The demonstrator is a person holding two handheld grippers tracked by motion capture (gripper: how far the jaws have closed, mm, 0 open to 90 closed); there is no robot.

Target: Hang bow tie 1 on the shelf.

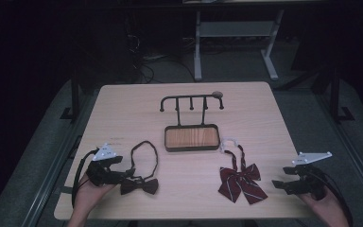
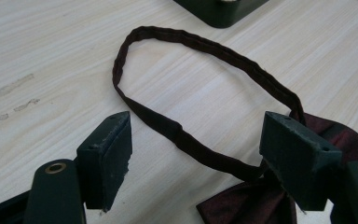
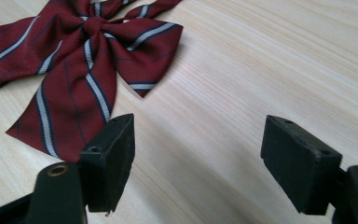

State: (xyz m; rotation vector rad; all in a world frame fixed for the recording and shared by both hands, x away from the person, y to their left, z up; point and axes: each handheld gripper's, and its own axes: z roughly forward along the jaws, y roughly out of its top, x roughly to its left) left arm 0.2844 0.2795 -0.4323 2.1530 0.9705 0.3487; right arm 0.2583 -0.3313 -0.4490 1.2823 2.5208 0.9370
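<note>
Two grippers gape empty: left gripper (image 2: 196,154) straddles the dark maroon fabric bow tie's (image 1: 139,185) thin neck loop (image 2: 177,133), which may slip out; right gripper (image 3: 198,161) stands beside the red striped ribbon bow (image 3: 81,60), risking a miss.

We look along our right tool (image 3: 198,163), whose two black jaws rise from the bottom edge and stand wide apart with nothing between them but bare pale wood-grain counter (image 3: 270,60). Each jaw has a blocky dark pad (image 3: 109,161), scuffed along its edges. Up and to the left of the left jaw lies a dark red bow tie (image 3: 81,60) with white and navy stripes, spread flat on the counter. Its lower tail reaches down just beside the left jaw's pad; we cannot tell whether they touch.
</note>
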